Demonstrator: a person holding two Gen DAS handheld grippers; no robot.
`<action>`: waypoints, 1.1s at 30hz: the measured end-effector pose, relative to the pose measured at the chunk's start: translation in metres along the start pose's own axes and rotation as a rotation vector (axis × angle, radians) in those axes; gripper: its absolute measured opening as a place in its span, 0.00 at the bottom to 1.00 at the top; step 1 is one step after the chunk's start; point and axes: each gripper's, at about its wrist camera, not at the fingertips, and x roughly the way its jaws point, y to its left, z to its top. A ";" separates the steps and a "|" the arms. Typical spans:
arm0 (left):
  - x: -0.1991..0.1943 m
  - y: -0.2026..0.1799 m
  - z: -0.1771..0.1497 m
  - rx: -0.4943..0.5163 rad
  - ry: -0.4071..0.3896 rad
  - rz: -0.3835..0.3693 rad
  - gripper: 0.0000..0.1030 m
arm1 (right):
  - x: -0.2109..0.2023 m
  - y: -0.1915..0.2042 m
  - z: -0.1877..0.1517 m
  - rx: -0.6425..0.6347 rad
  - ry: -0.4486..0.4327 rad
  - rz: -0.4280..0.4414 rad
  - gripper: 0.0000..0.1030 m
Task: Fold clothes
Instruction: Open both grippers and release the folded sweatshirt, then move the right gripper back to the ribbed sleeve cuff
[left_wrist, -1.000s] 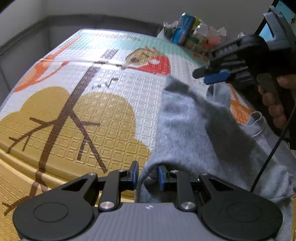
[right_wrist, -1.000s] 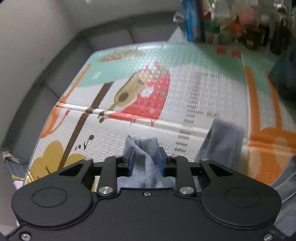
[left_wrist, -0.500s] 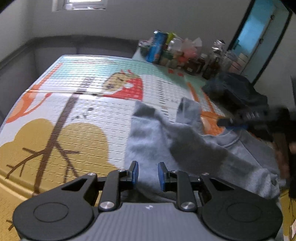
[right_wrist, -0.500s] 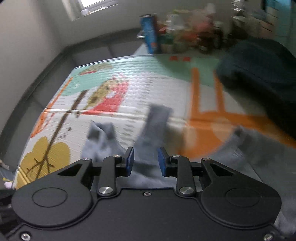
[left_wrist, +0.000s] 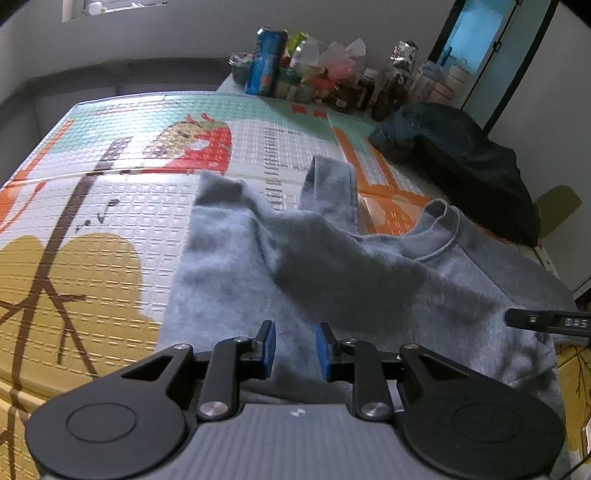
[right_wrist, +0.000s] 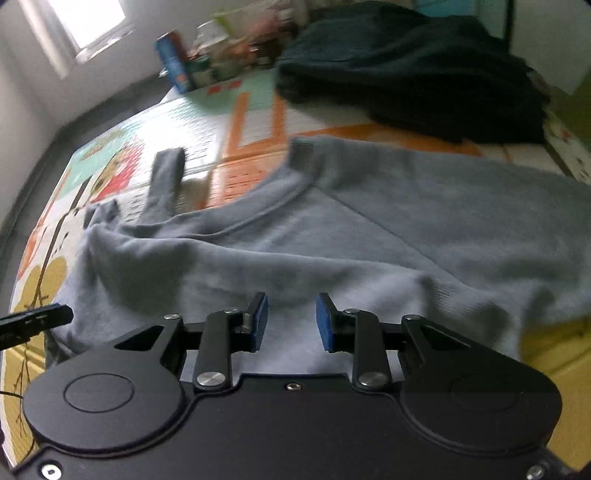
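The play mat (left_wrist: 110, 206) with its cartoon print covers the whole surface under me. On it the grey sweatshirt (left_wrist: 369, 280) lies spread, one sleeve (left_wrist: 328, 184) thrown across the body toward the far side, collar (right_wrist: 295, 177) pointing away from me. A dark garment (right_wrist: 424, 62) is heaped beyond it.

The sweatshirt looks soft, thick and limp; I judge it will sag and drag, so I would pinch it at a hem, cuff or shoulder seam.

My left tongs (left_wrist: 294, 349) and right tongs (right_wrist: 291, 321) both hang spread over the near edge, pinching nothing.

The left view shows the cluttered far end with a blue can (left_wrist: 266, 59); the right view alone shows the raglan seam (right_wrist: 388, 229).
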 end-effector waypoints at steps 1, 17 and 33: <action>0.002 -0.003 -0.001 0.006 0.005 0.001 0.26 | -0.003 -0.006 -0.002 0.012 -0.006 -0.008 0.26; 0.003 -0.069 -0.018 0.189 0.058 -0.089 0.39 | -0.038 -0.076 -0.022 0.135 -0.053 -0.083 0.27; 0.030 -0.110 -0.038 0.347 0.148 0.022 0.68 | -0.013 -0.113 -0.036 0.201 0.036 -0.097 0.34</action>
